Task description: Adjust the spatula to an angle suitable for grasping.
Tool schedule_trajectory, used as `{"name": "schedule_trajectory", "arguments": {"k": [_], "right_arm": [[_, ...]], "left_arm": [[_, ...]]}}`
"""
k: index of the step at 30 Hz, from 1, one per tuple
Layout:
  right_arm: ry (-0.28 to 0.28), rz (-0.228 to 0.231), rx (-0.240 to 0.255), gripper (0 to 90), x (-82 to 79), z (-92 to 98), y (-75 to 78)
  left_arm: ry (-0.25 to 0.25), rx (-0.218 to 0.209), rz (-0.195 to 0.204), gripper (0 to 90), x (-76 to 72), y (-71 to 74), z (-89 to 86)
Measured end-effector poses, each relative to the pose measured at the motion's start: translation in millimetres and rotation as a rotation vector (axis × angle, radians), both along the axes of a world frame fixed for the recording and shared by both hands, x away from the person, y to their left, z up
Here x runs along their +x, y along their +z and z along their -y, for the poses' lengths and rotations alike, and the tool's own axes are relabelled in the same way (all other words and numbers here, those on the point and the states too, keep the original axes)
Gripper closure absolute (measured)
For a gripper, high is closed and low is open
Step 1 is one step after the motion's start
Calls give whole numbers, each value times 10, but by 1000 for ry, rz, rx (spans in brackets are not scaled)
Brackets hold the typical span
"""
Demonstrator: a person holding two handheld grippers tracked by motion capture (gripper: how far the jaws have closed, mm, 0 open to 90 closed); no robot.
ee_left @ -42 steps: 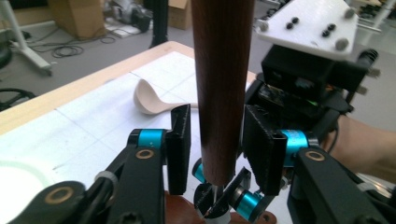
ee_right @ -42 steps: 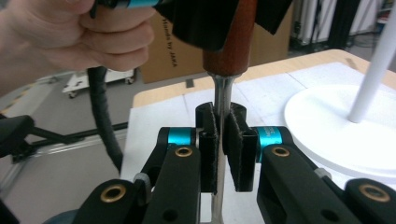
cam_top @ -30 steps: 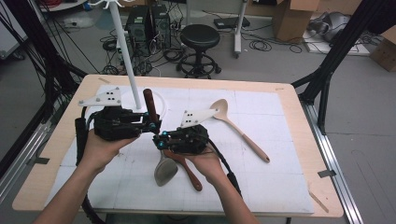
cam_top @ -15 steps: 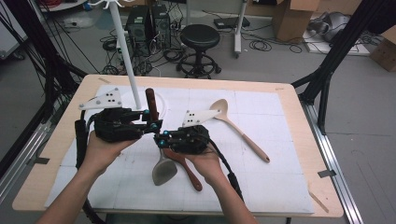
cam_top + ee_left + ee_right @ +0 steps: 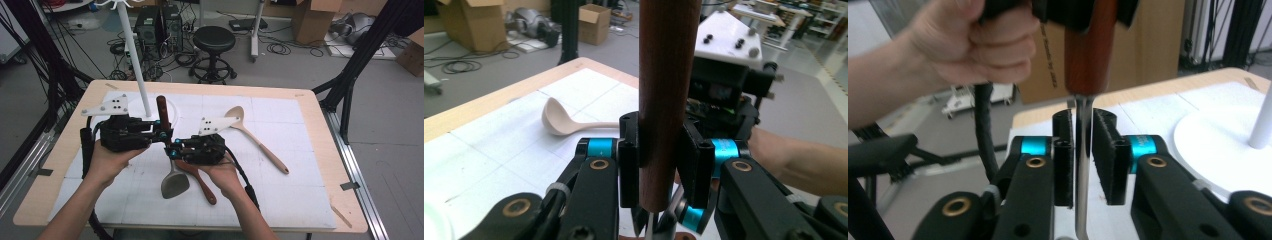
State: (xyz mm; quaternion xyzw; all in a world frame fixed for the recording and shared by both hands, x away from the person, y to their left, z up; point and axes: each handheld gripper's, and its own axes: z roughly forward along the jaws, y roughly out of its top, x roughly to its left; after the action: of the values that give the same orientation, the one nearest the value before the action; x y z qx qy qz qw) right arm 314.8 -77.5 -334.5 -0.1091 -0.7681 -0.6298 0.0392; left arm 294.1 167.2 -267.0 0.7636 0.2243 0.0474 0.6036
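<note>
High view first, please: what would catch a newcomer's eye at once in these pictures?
Mid-table, a metal spatula is held upright by both grippers: the left gripper clamps its dark wooden handle, and the right gripper has its jaws around the thin metal shank just below. A pale wooden ladle lies to their right.

wooden spoons (image 5: 255,135) – 1 | metal spatulas (image 5: 174,183) – 1 | dark-handled utensils (image 5: 199,180) – 1 | grippers (image 5: 165,134) – 2
</note>
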Motion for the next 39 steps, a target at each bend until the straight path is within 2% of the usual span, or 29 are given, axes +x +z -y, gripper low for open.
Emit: {"name": "schedule_trajectory", "arguments": {"k": [3, 4, 6, 8, 11, 12, 13, 17, 19, 21, 22, 25, 28, 33, 35, 39], "right_arm": [[-4, 6, -4, 841, -8, -1, 4], [-9, 6, -6, 843, -13, -3, 5], [-35, 3, -9, 846, -26, -12, 3], [-64, 5, -19, 847, -37, -24, -4], [-91, 16, -23, 848, -58, -32, 4], [-102, 19, -23, 847, -64, -34, 7], [-106, 19, -24, 847, -64, -34, 7], [-101, 17, -33, 832, -68, -14, 16], [-87, 14, -24, 779, -60, 18, 24], [-101, 13, -29, 703, -60, 73, 44], [-102, 12, -34, 695, -55, 107, 49], [-122, 22, -61, 600, -56, 213, 49], [-144, 13, -91, 504, -50, 323, 15], [-183, -4, -140, 412, -34, 509, -62], [-205, -11, -148, 362, -35, 584, -95], [-241, -27, -153, 320, -31, 746, -152]], "left_arm": [[5, 8, 7, 732, -5, -1, 13], [21, 7, 5, 728, -11, -1, 20], [44, -3, 3, 695, -13, 6, 14], [77, 5, 11, 648, -22, 9, 19], [99, 19, 12, 661, -25, 3, 31], [92, 13, 14, 677, -30, 3, 31], [93, 17, 22, 730, -34, 7, 33], [64, 4, 13, 732, -18, 3, 27], [58, 7, 11, 733, -8, 1, 12], [62, 3, 17, 734, -3, 5, -4], [62, 3, 21, 734, 1, 7, -15], [63, -3, 19, 734, 21, 9, -50], [60, -16, 17, 734, 48, 16, -89], [56, -16, 20, 734, 86, 55, -128], [53, -10, 26, 734, 105, 80, -143], [52, -7, 29, 734, 141, 123, -173]]}}
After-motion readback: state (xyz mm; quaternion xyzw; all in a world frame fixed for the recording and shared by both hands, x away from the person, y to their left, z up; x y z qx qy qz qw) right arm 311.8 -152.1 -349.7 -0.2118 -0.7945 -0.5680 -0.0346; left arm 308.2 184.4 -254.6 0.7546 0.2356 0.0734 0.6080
